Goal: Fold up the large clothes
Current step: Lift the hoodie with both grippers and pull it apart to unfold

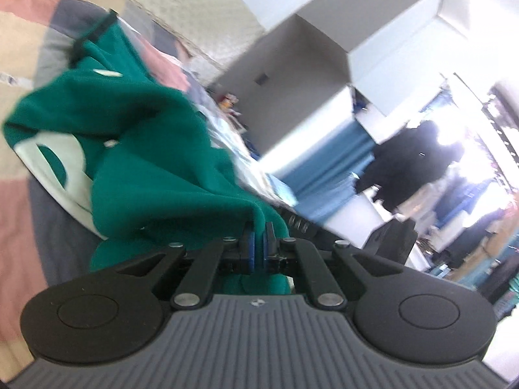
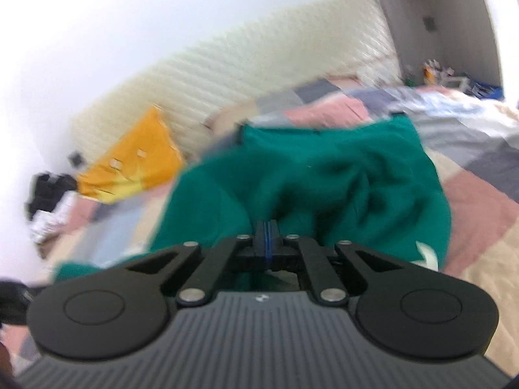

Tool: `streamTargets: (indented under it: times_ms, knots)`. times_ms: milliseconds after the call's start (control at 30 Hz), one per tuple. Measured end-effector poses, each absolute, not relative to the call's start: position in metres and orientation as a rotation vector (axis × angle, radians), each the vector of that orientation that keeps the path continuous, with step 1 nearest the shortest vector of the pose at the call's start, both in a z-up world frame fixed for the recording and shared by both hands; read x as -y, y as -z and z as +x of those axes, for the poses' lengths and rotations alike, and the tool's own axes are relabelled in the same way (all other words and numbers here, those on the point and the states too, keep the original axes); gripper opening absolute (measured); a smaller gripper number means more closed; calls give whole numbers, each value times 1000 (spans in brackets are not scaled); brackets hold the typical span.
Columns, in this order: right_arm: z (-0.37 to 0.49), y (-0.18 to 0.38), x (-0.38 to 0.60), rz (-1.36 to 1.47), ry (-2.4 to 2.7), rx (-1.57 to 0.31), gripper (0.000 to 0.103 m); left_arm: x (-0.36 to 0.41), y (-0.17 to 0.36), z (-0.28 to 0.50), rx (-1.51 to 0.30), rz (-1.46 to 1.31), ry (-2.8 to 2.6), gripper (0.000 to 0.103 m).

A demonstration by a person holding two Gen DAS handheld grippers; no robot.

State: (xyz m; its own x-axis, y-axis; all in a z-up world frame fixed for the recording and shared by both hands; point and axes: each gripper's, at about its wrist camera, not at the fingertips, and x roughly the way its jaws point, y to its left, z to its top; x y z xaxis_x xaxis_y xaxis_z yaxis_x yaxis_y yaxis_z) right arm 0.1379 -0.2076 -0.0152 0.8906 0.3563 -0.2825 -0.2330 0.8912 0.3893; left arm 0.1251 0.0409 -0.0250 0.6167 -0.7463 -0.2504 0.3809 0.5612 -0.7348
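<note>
A large green garment with a white print lies crumpled on a patchwork bed cover. My left gripper is shut on a fold of the green cloth, which rises taut to its blue pads and hangs below them. In the right wrist view the same green garment spreads ahead of me on the bed cover. My right gripper is shut with its pads pressed together, and the green cloth bunches up at its tips and shows beneath them. Both views are blurred.
A yellow garment leans against the cream padded headboard at the far left. A dark heap lies beside it. Past the bed's edge stand a grey-white cupboard, a dark figure or coat and cluttered furniture.
</note>
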Motion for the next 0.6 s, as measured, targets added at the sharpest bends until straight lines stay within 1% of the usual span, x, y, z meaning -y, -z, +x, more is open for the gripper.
streamTargets:
  times_ms: [100, 200, 333, 467, 500, 533, 567, 600]
  knots:
    - [112, -4, 194, 255, -335, -314, 4, -32, 21, 99, -622, -688, 732, 5]
    - [92, -2, 184, 186, -335, -298, 4, -22, 26, 85, -690, -628, 695, 5]
    - [99, 20, 189, 261, -332, -415, 4, -6, 48, 84, -797, -499, 562, 5]
    - [106, 37, 190, 291, -315, -476, 5, -1, 53, 80, -837, -502, 551, 6]
    - [107, 39, 192, 304, -311, -478, 5, -1, 51, 79, -835, -497, 537, 12]
    - [107, 40, 195, 323, -314, -479, 5, -4, 50, 82, -832, -497, 526, 24]
    - [107, 40, 197, 340, -320, -479, 5, -8, 50, 87, -824, -502, 518, 32]
    - [107, 40, 199, 356, -325, -479, 6, -12, 47, 86, -808, -514, 512, 51]
